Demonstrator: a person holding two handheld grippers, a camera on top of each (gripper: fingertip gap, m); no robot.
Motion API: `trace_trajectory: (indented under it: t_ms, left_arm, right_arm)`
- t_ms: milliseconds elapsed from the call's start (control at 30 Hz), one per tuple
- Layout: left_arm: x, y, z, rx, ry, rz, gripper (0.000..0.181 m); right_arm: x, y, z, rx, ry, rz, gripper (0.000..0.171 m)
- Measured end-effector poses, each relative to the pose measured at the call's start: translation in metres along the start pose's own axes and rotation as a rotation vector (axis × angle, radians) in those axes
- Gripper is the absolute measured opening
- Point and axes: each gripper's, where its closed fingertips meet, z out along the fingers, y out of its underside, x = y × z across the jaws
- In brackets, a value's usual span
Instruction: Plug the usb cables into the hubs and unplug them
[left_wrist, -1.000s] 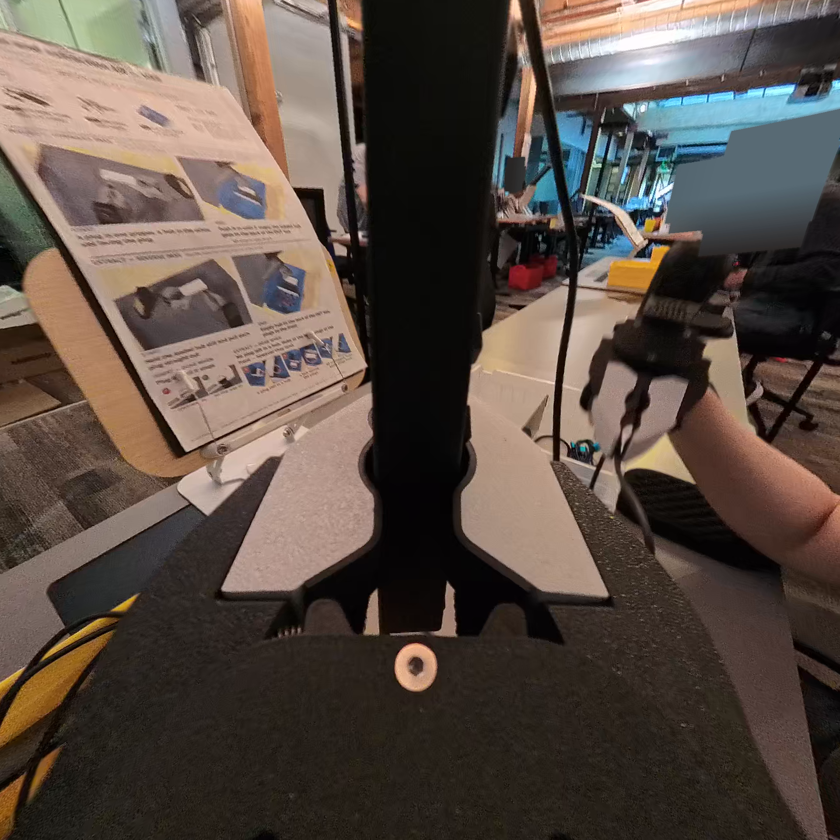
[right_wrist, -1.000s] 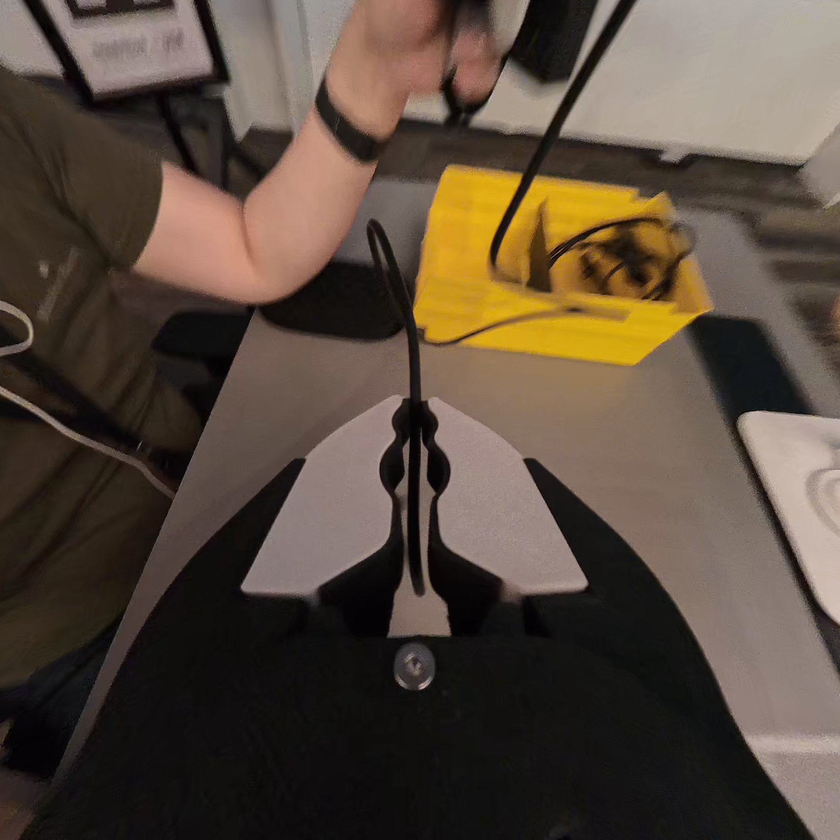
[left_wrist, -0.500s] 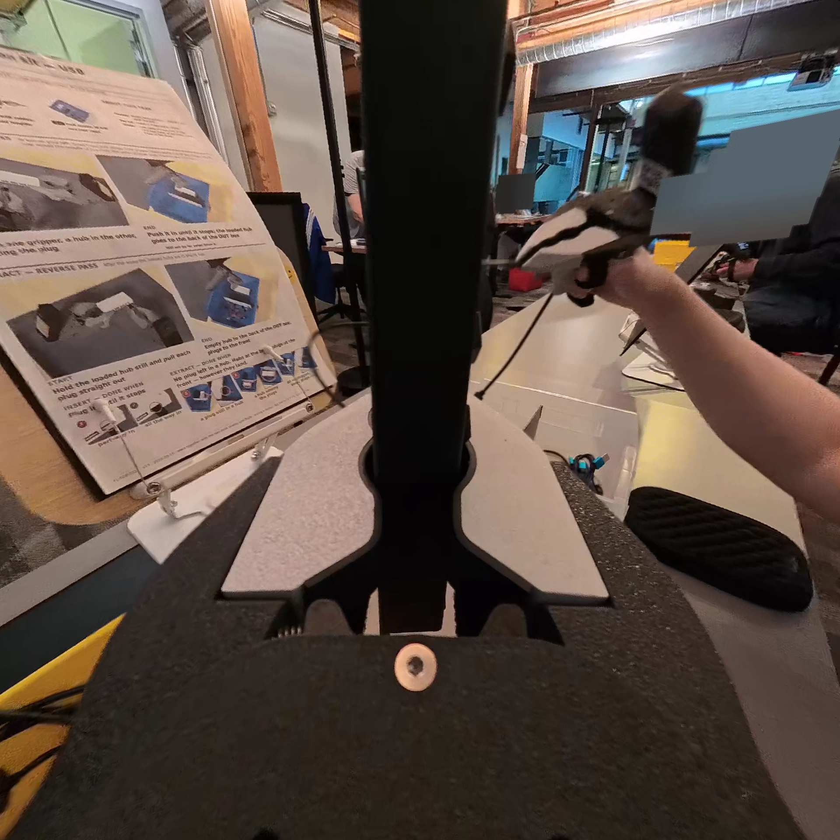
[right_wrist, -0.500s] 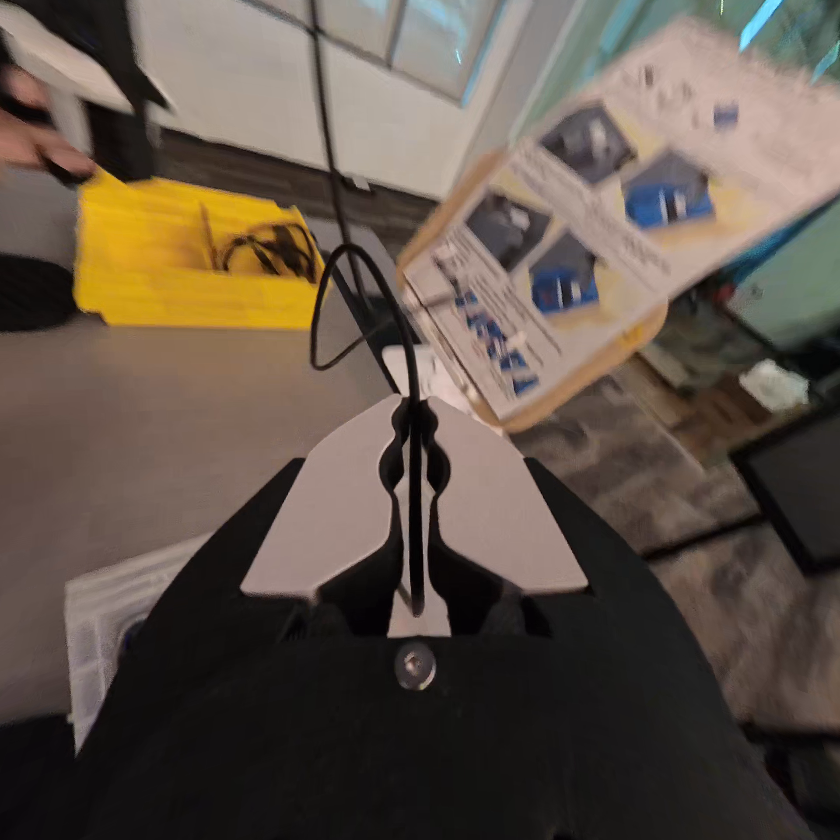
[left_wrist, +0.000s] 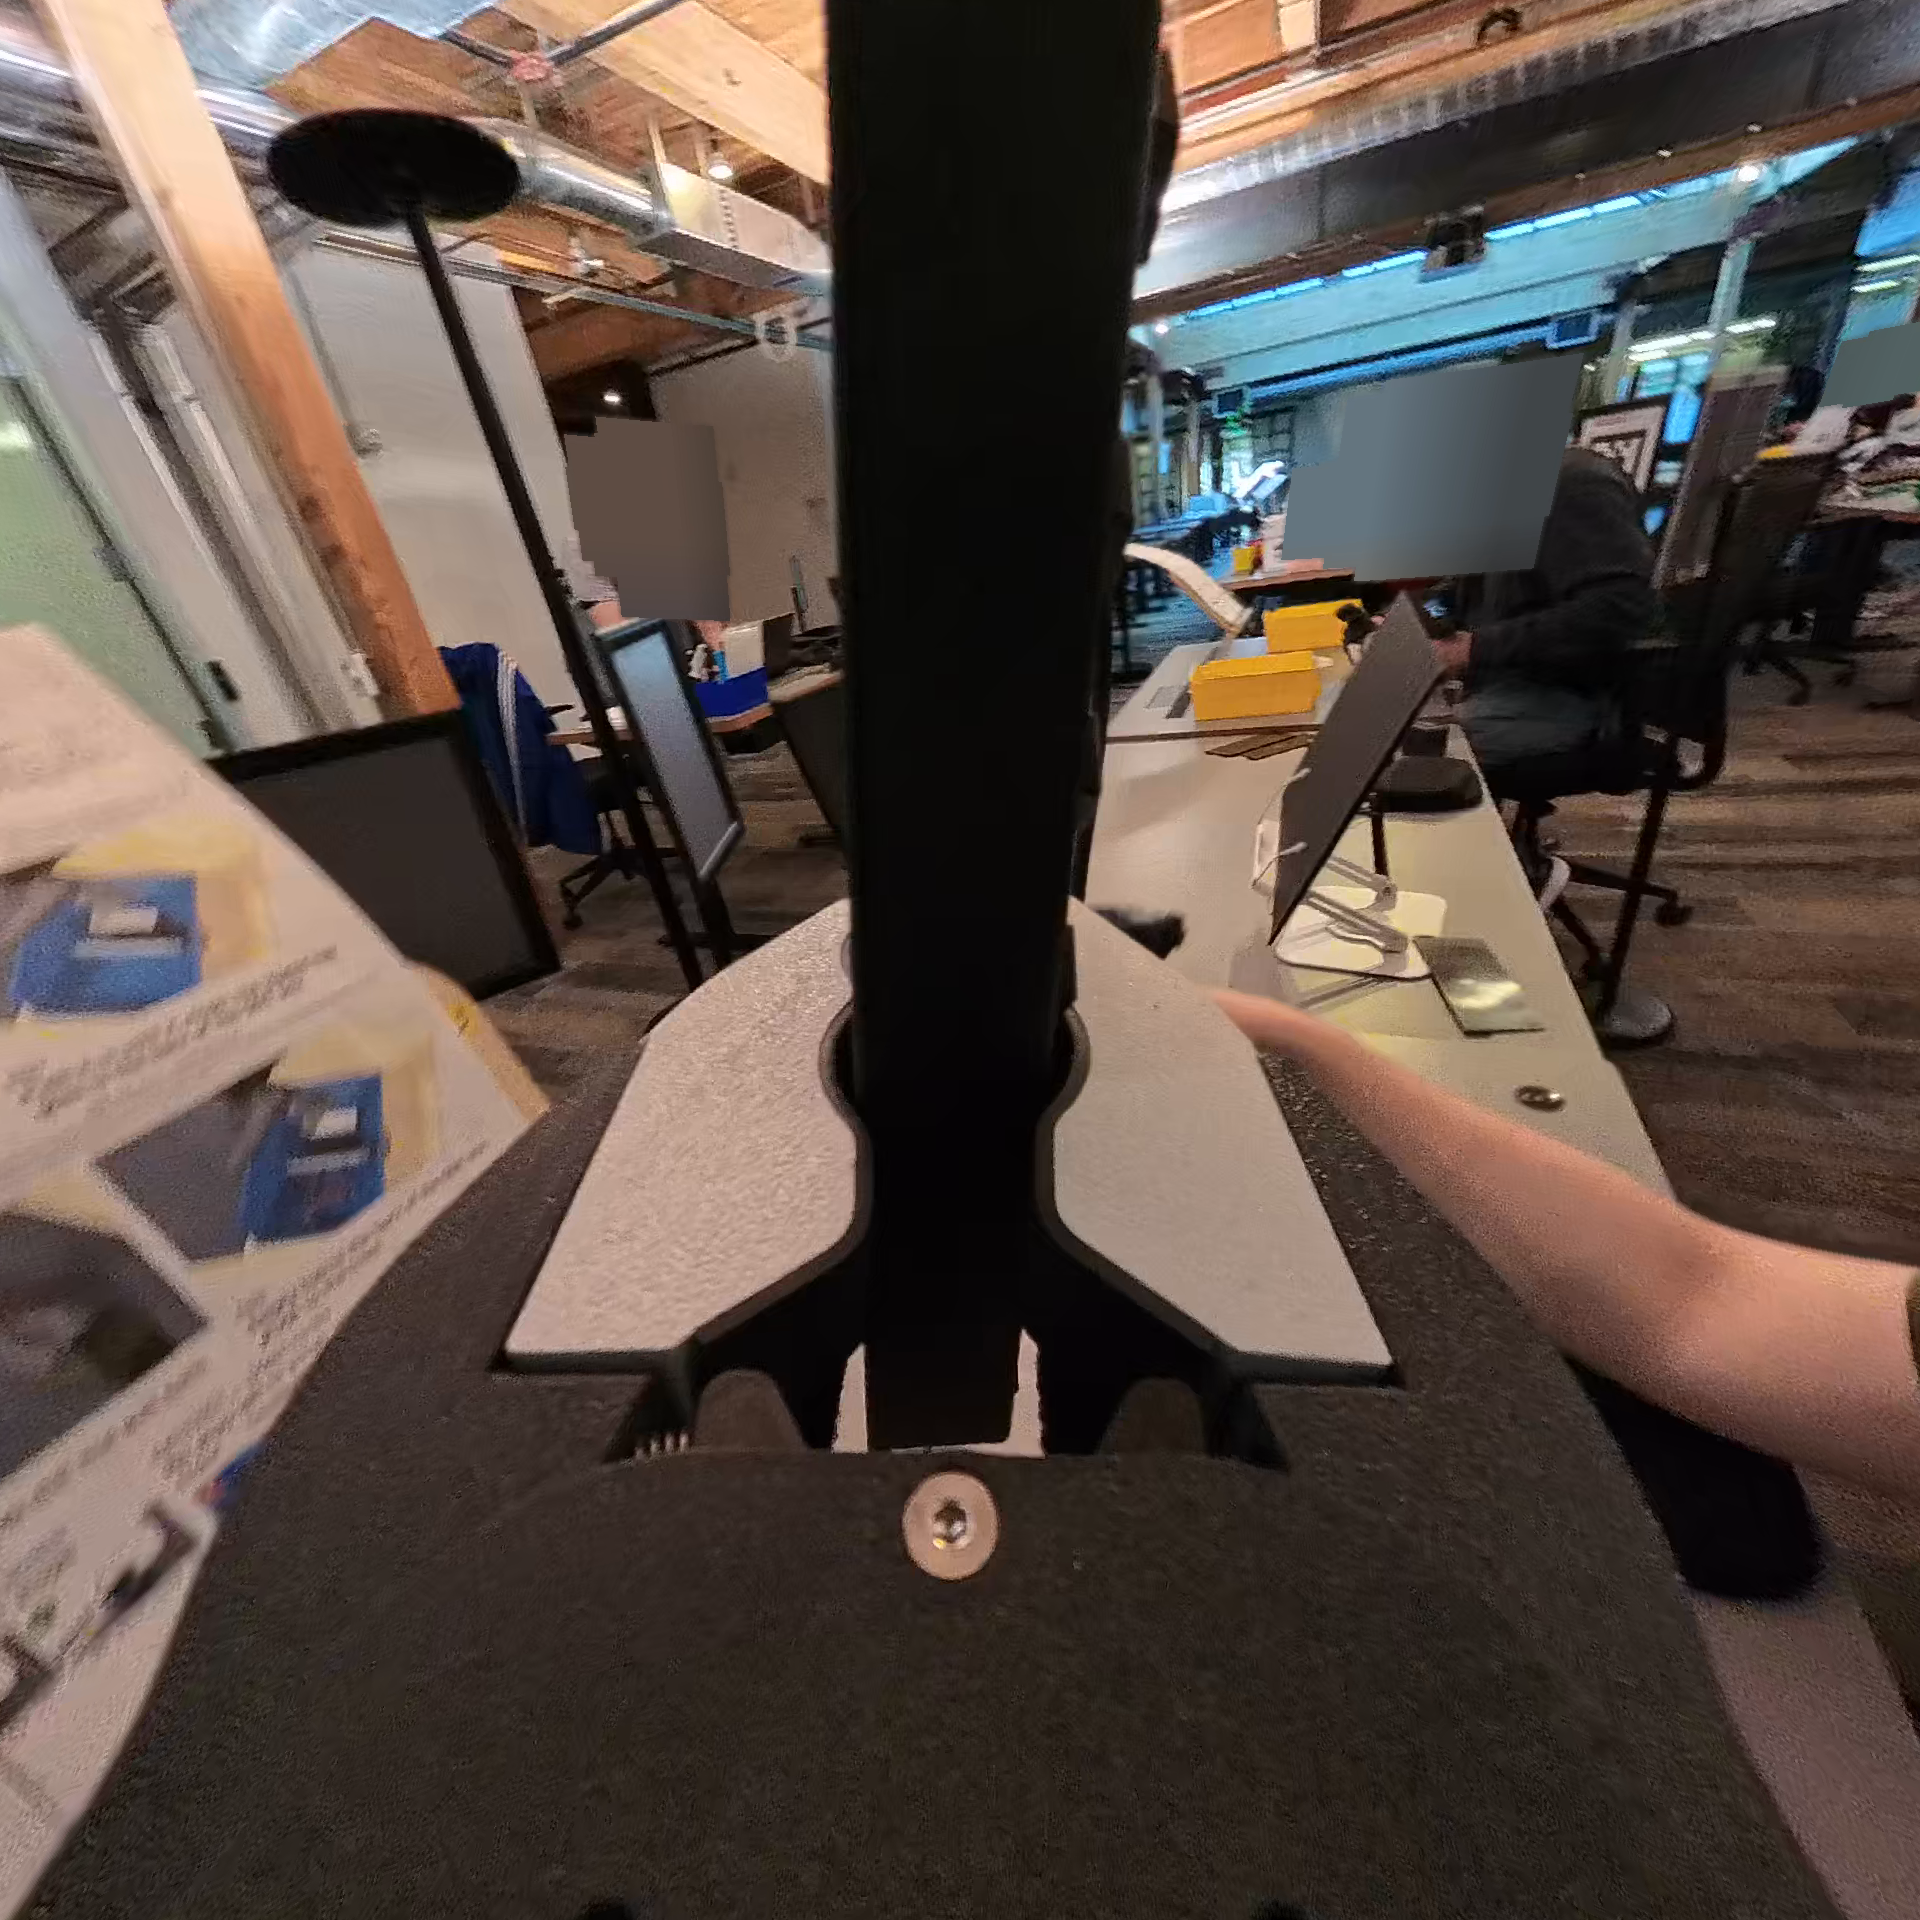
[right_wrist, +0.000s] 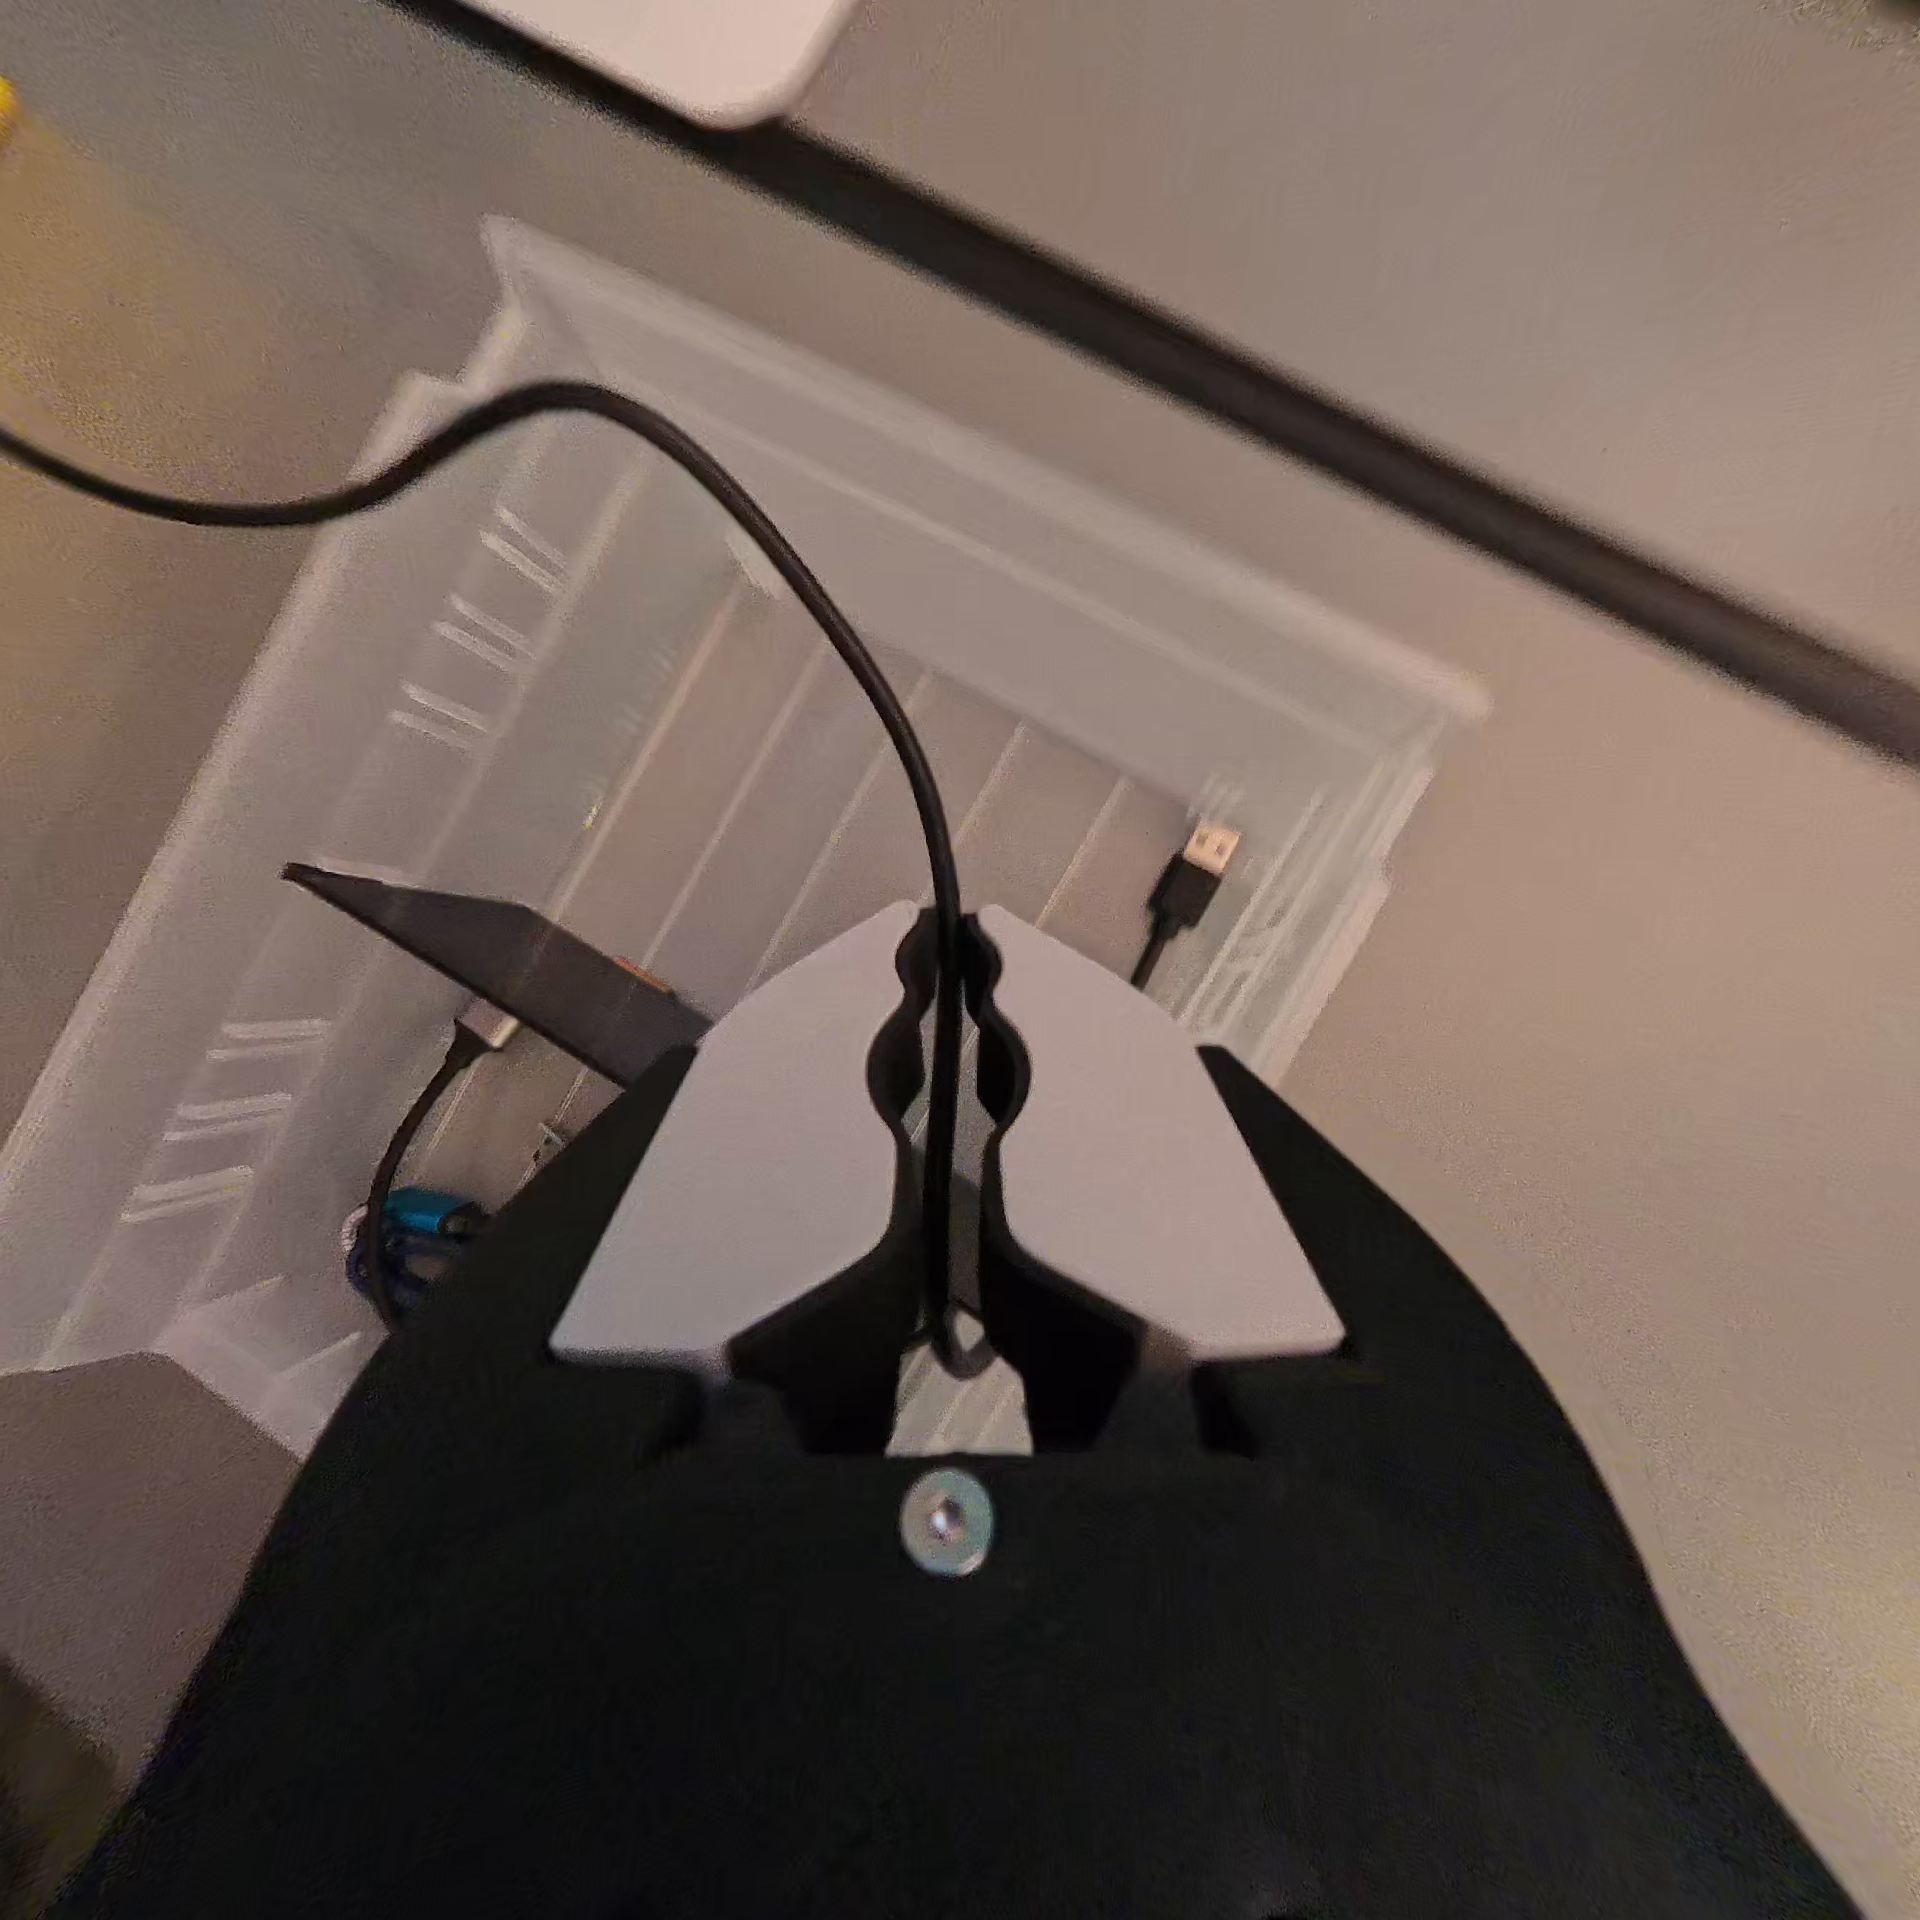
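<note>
In the left wrist view my left gripper (left_wrist: 961, 935) is shut on a long black hub (left_wrist: 977, 520) that stands straight up through the frame. In the right wrist view my right gripper (right_wrist: 940, 920) is shut on a thin black USB cable (right_wrist: 831, 623), which arcs up and away to the left. Below it a clear plastic bin (right_wrist: 935, 582) holds a loose USB plug (right_wrist: 1195, 873), a dark flat hub (right_wrist: 499, 945) with a cable in it, and a blue connector (right_wrist: 421, 1210). The end of my held cable is hidden.
The person's forearm (left_wrist: 1507, 1226) reaches in from the right, behind my left finger. A tilted instruction sheet (left_wrist: 156, 1039) stands at the left. A dark tablet on a white stand (left_wrist: 1340, 790) and yellow bins (left_wrist: 1252, 686) sit farther along the grey table (left_wrist: 1174, 831). The grippers' ends are close to 45 cm from one another.
My right gripper swung from facing the instruction sheet to looking down over the clear bin, still holding the cable. My left gripper tilted upward with the hub; the right gripper dropped behind my left finger.
</note>
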Motion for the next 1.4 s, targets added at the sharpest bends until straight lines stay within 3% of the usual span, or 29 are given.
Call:
trace_trajectory:
  t_ms: [200, 333, 533, 733, 867, 967, 1033, 1100, 1233, 1367, 1400]
  left_arm:
    - [0.012, -0.07, 0.065, -0.004, 0.142, -0.055, 0.026]
    - [0.012, -0.076, 0.103, -0.025, 0.149, -0.021, 0.026]
    - [-0.014, -0.062, 0.145, -0.099, 0.085, -0.041, 0.026]
    - [-0.055, -0.046, 0.143, -0.123, 0.003, -0.115, 0.026]
    - [-0.057, -0.029, 0.136, -0.133, 0.028, -0.154, 0.026]
    - [-0.051, -0.025, 0.133, -0.117, 0.07, -0.191, 0.026]
    - [-0.038, -0.025, 0.131, -0.111, 0.132, -0.221, 0.026]
    - [-0.023, -0.026, 0.128, -0.106, 0.196, -0.222, 0.029]
    - [0.012, -0.026, 0.124, -0.14, 0.312, -0.211, 0.027]
    - [0.028, -0.024, 0.13, -0.163, 0.325, -0.146, 0.026]
    - [0.029, -0.025, 0.131, -0.161, 0.322, -0.139, 0.027]
  right_arm:
    - [-0.005, 0.005, 0.02, -0.023, -0.068, 0.169, 0.015]
    - [-0.002, -0.009, -0.006, 0.119, -0.044, 0.122, 0.035]
    - [-0.019, -0.006, -0.043, 0.263, -0.251, 0.13, 0.047]
    - [-0.02, -0.004, -0.079, 0.402, -0.316, 0.07, 0.054]
    - [-0.045, -0.048, -0.14, 0.724, -0.306, -0.049, 0.055]
    - [-0.09, -0.09, -0.177, 1.002, -0.327, -0.171, 0.065]
    - [-0.116, -0.108, -0.184, 1.104, -0.319, -0.232, 0.067]
    - [-0.124, -0.119, -0.185, 1.188, -0.205, -0.308, 0.067]
    - [-0.136, -0.123, -0.19, 1.253, -0.06, -0.446, 0.068]
    - [-0.197, -0.093, -0.202, 1.254, -0.298, -0.736, 0.055]
    - [-0.197, -0.088, -0.201, 1.224, -0.276, -0.767, 0.053]
